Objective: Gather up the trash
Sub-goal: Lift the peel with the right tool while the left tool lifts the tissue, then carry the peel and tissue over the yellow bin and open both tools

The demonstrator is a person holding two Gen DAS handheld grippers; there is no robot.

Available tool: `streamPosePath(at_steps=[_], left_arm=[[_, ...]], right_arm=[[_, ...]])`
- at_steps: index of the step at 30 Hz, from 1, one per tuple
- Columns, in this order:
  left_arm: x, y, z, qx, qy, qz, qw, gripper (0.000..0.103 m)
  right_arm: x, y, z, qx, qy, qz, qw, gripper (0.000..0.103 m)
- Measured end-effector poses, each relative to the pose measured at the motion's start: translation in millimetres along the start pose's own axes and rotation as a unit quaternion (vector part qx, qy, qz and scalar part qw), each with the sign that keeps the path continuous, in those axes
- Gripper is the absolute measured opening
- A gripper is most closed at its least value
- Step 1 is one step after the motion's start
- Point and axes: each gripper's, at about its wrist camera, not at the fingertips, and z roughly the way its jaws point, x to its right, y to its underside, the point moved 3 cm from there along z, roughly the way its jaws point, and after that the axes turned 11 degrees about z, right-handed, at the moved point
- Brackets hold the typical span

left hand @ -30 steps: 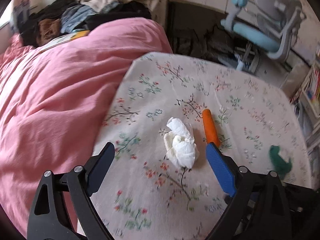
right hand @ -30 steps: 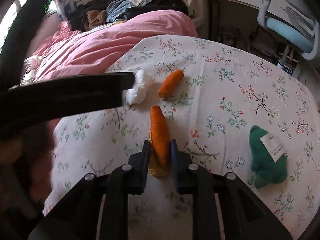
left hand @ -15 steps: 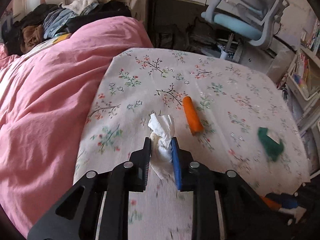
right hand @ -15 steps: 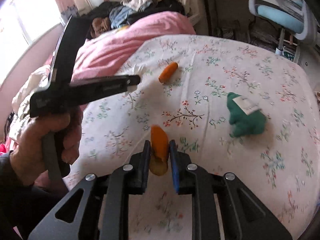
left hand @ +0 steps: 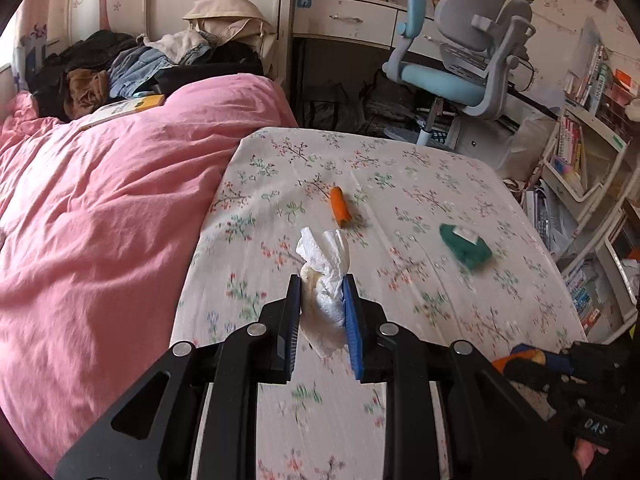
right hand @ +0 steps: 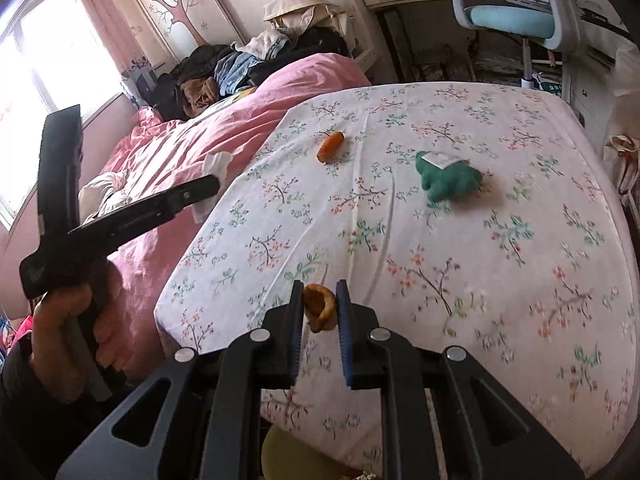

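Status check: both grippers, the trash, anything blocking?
Left gripper shut on tissue wad. Right gripper shut on orange peel. Carrot piece, green toy remain on sheet; nothing blocking.

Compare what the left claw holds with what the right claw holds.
The left claw grips a crumpled white tissue, soft and wrinkled; the right claw grips an orange peel scrap, orange with a browned edge. The crumpled white tissue sticks out well past the claw tips, while the orange peel scrap barely reaches them. Shared: each is pinched between shut pads and lifted clear of the floral tablecloth.
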Motion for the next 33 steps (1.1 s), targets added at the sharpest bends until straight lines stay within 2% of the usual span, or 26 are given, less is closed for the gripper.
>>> streamPosePath(at_steps=[8, 17, 33], left_arm=[[13.8, 18.3, -26.5, 0.013, 0.000, 0.007, 0.9999, 0.020], [23.2, 18.3, -36.8, 0.029, -0.007, 0.025, 0.9993, 0.020], [32.6, 25.1, -46.8, 0.036, -0.002, 0.029, 0.9989, 0.020]], right_arm=[[0.9, 7.5, -15.9, 0.030, -0.010, 0.004, 0.999, 0.015], [-0.5, 14.2, -26.4, 0.044, -0.019, 0.000, 0.999, 0.015], [-7.8, 30.1, -37.2, 0.044, -0.035, -0.008, 0.998, 0.015]])
